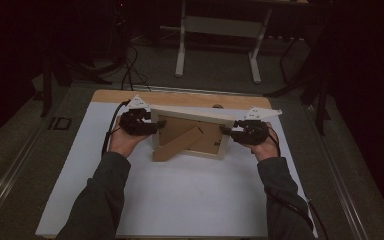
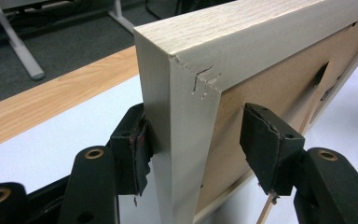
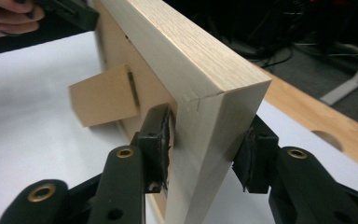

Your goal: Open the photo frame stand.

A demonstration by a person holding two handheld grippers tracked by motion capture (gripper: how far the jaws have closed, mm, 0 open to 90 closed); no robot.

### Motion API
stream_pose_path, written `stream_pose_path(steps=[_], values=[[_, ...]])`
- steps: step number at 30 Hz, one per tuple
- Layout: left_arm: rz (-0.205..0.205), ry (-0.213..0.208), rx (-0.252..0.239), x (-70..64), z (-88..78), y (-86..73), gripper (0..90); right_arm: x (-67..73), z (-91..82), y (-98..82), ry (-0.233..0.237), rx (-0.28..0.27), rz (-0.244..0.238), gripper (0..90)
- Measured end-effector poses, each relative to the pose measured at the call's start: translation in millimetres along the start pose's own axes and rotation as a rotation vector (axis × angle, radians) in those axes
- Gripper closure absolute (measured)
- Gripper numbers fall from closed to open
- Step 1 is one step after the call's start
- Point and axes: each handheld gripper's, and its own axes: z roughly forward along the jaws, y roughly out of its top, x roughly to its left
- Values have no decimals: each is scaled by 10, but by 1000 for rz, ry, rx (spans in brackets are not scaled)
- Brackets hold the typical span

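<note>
On the white worktop (image 1: 180, 200) a wooden picture frame (image 1: 192, 132) stands upright, back and fold-out stand (image 1: 177, 145) facing the person. At the frame's left edge the left tool (image 1: 152, 126) straddles it, one pad touching, the other apart: released. At its right edge the right tool (image 1: 228, 131) clasps the frame

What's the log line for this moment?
picture frame: upright on table | left gripper: one pad off | right gripper: jaws at frame edge

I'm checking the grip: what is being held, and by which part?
The picture frame: right gripper fingers clamp one side edge; left gripper straddles the other, one finger off it.
</note>
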Motion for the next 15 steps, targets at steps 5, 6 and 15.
stream_pose_path(steps=[5, 6, 15], values=[[-5, 4, -6, 3, 1, -7, 451, 20, 12, 19, -24, -8, -3, 581], [-4, 3, -8, -4, -3, -10, 451, 15, 15, 18, -28, -9, -2, 579], [-11, 2, -9, -35, -35, -28, 466, -3, 7, -24, -16, -12, 12, 580]])
